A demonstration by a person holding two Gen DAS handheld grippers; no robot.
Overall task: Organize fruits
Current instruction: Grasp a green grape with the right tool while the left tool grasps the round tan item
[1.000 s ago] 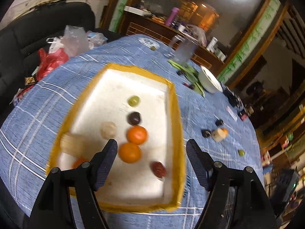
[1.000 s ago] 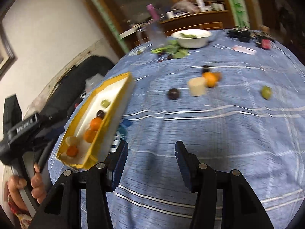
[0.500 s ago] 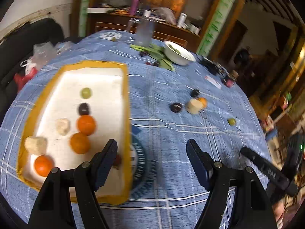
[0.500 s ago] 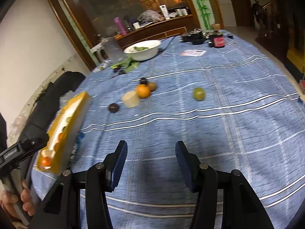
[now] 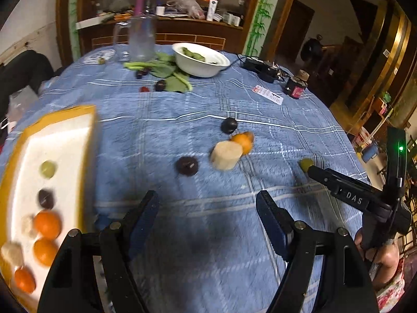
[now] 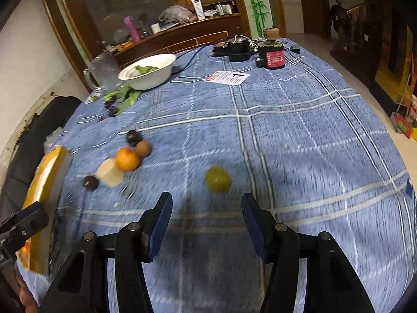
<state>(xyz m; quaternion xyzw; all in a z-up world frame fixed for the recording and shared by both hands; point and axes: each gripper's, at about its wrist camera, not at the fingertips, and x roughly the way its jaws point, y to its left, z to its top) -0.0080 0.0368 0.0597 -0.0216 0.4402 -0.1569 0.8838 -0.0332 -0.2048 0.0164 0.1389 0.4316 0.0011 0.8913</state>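
Broadly, the bench (image 6: 299,120) under its blue plaid cloth fills both views. At its left edge sits the yellow-rimmed tray (image 5: 86,130), whose white floor carries a green fruit, a dark plum, three oranges and two pale chunks. A white bowl (image 5: 200,61) with greens stands at the far side beside a clear jug (image 5: 142,39).

Both tools hover above the cloth. The left hand-held gripper (image 5: 207,208) has its fingers spread wide with nothing between them. The right hand-held gripper (image 6: 207,214) is likewise spread and empty, aimed at the green fruit (image 6: 217,178), which lies alone on the cloth just ahead of its fingertips.

Mid-bench lies a loose cluster: a pale chunk (image 6: 110,174) touching an orange (image 6: 127,159), with a brown fruit (image 6: 143,148) and a dark plum (image 6: 134,137) just behind. Another dark plum (image 6: 90,182) rests near the chunk, toward the tray.
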